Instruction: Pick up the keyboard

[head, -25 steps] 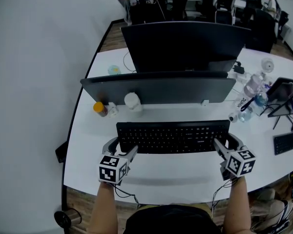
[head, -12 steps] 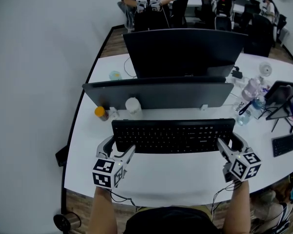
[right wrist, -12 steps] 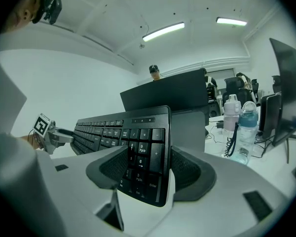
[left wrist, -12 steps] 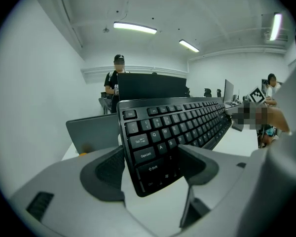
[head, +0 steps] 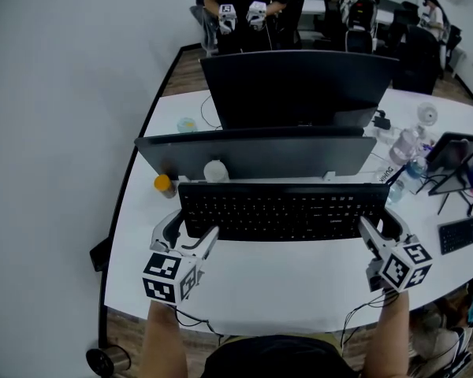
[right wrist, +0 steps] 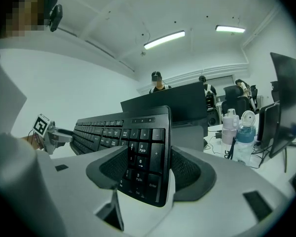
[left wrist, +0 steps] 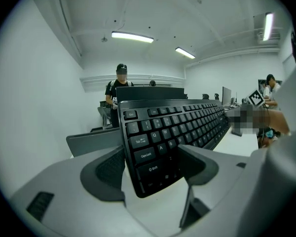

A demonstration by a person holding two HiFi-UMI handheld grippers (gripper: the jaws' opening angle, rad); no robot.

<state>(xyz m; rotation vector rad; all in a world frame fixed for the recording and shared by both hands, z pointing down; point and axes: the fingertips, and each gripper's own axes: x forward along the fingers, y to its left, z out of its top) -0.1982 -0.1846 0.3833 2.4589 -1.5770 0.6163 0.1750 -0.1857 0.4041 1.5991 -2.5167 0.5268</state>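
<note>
- Head view: left claw (head: 185,233) and right claw (head: 385,228) are each clamped on one short end of the keyboard (head: 284,211), jaws wide w/ the board btwn them. Keyboard lies level across near-centre and looks clear of the desk (head: 284,282), just near of the grey panel (head: 260,152).
- Left gripper view: left claw (left wrist: 148,164) pinches the left end, one pad on the underside, the other on the key face by Shift. Keyboard (left wrist: 187,122) runs off to the far right.
- Right gripper view: right claw (right wrist: 148,169) pads grip the numpad end. Keyboard (right wrist: 103,132) stretches away left.
- Handling, prob.: light, stiff plastic but long, so it may twist if the ends aren't kept level. Smooth casing could slip and keycaps give under a pad. Best hold = both short ends, on the frame edge rather than the keys.
</note>
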